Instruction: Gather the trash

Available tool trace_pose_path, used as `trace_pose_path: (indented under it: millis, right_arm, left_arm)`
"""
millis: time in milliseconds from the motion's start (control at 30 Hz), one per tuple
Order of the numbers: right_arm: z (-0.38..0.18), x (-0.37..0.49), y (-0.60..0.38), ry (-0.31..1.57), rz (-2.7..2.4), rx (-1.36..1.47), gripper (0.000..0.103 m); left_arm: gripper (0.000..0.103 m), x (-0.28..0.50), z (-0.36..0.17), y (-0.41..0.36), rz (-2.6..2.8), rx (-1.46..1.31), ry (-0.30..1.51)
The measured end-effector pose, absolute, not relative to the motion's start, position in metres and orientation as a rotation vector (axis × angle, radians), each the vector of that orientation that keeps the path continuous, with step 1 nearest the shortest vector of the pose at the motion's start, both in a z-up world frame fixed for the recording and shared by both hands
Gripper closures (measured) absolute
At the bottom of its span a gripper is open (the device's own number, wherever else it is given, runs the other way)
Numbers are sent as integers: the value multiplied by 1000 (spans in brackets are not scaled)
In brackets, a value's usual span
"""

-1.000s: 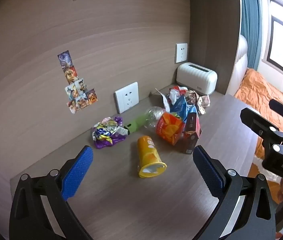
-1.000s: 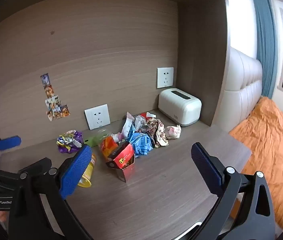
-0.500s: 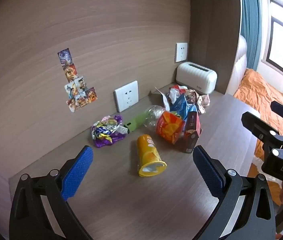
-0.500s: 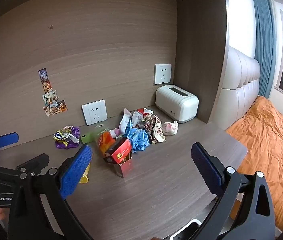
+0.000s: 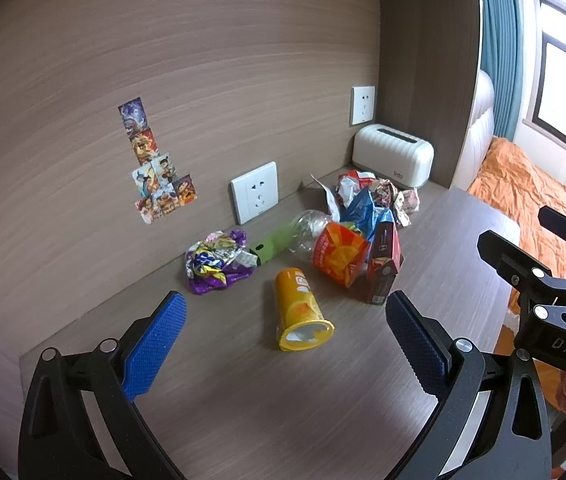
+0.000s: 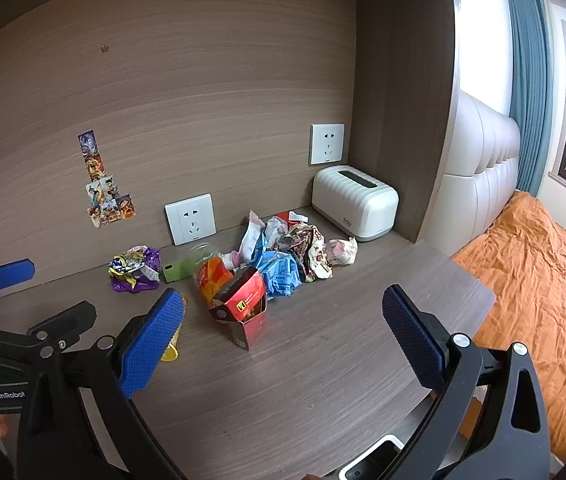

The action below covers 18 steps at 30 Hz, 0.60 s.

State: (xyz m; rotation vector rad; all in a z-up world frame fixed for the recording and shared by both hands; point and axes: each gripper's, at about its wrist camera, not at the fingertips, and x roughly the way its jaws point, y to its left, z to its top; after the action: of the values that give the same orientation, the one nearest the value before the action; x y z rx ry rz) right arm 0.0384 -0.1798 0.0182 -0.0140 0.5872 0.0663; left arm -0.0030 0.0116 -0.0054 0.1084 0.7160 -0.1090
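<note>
Trash lies on a wooden desk (image 5: 243, 400) near the back wall: a yellow chip can (image 5: 301, 310) on its side, a purple wrapper (image 5: 217, 262), a clear bottle with a green label (image 5: 287, 238), an orange carton (image 5: 339, 254), a dark red box (image 5: 383, 264) and crumpled wrappers (image 5: 375, 200). My left gripper (image 5: 283, 344) is open and empty, in front of the can. My right gripper (image 6: 283, 340) is open and empty, in front of the red box (image 6: 245, 306). The can (image 6: 173, 344) is partly hidden behind my right gripper's left finger.
A white toaster-shaped box (image 6: 355, 202) stands in the back right corner. Two wall sockets (image 6: 191, 218) and several stickers (image 6: 103, 184) are on the back wall. A bed with an orange cover (image 6: 543, 280) lies past the desk's right edge. A white object (image 6: 375, 460) shows at the bottom edge.
Both grippers have drifted slightly back and up from the trash pile. Both stay open. Nothing on the desk has moved.
</note>
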Motion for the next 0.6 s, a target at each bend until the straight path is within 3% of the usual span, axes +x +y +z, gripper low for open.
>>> trace_pose_path:
  millis: [600]
  right_arm:
    - [20,38,-173,596,70,-28,4]
  left_arm:
    - [5,-4,-4,18,-110,90,718]
